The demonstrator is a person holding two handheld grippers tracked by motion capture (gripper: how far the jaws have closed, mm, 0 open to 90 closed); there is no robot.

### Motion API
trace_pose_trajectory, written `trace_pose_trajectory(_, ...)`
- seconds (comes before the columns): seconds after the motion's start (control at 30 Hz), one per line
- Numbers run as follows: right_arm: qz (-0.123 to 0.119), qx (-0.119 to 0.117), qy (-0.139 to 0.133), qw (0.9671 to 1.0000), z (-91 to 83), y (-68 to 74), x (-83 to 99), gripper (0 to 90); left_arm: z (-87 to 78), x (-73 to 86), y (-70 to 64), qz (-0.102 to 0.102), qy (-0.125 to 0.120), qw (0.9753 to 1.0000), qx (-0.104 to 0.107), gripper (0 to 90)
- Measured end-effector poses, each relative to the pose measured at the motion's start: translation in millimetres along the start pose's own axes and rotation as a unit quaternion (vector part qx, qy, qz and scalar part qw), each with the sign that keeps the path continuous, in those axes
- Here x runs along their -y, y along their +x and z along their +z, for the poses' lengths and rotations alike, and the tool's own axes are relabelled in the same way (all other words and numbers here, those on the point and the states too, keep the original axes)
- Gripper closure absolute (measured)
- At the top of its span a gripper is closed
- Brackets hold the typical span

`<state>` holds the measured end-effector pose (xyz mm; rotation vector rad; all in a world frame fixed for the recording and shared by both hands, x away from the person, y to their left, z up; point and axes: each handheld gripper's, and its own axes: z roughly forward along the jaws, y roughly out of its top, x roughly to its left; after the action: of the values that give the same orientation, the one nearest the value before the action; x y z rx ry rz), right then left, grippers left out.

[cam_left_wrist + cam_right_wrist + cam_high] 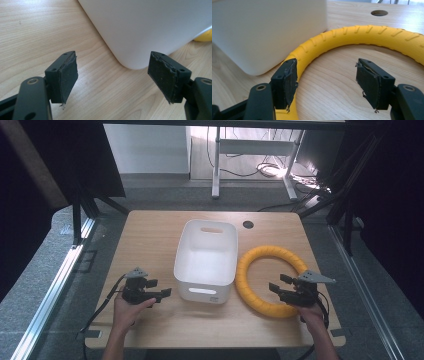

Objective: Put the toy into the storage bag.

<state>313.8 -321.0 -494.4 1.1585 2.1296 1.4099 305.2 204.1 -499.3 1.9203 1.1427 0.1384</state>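
A white plastic bin [206, 260] stands empty in the middle of the wooden table [150, 240]. A yellow ribbed ring [271, 280] lies flat just right of it, almost touching the bin's side. My left gripper [161, 288] rests on the table left of the bin's near corner, open, with nothing between its jaws; its own view shows the bin's rounded corner [135, 32] ahead. My right gripper [280, 284] is open over the ring's near right part. In its view the ring [352, 35] curves past the left pad [290, 82], and bare wood lies between the jaws.
A round cable hole [248, 224] sits in the table top behind the ring. Beyond the table's far edge are a white desk frame [252, 150] and tangled cables [295, 172] on the floor. Dark stands flank the table on both sides.
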Motion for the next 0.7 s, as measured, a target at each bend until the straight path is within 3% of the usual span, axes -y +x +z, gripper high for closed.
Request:
trace_pose_trajectory(0.13, 0.003, 0.005, 0.011, 0.9999, -2.3, -4.3, 2.3, 32.5, 2.2, -1.9, 2.7, -0.006, 0.001, 1.0000, -0.005, 24.3)
trace_pose_trajectory(0.33, 0.003, 0.012, 0.022, 0.9997, -9.8, -6.4, 3.9, 30.0, 4.7, 1.4, -1.9, 0.002, 0.013, 0.9999, -0.010, 24.5)
trace_pose_trajectory(0.47, -0.003, 0.010, 0.045, 0.9989, -7.8, -1.5, 4.4, 28.2, -4.2, 0.9, -4.5, -0.006, -0.002, 1.0000, 0.004, 26.1)
trace_pose_trajectory(0.57, -0.010, 0.007, 0.058, 0.9982, -8.3, 4.0, 6.4, 28.6, -15.1, -3.1, -5.2, 0.000, -0.011, 0.9999, -0.003, 27.2)
trace_pose_trajectory(0.7, -0.015, 0.005, 0.070, 0.9975, -6.0, 0.9, 6.2, 29.9, -12.3, -4.6, -2.2, 0.001, -0.002, 0.9999, -0.011, 27.5)
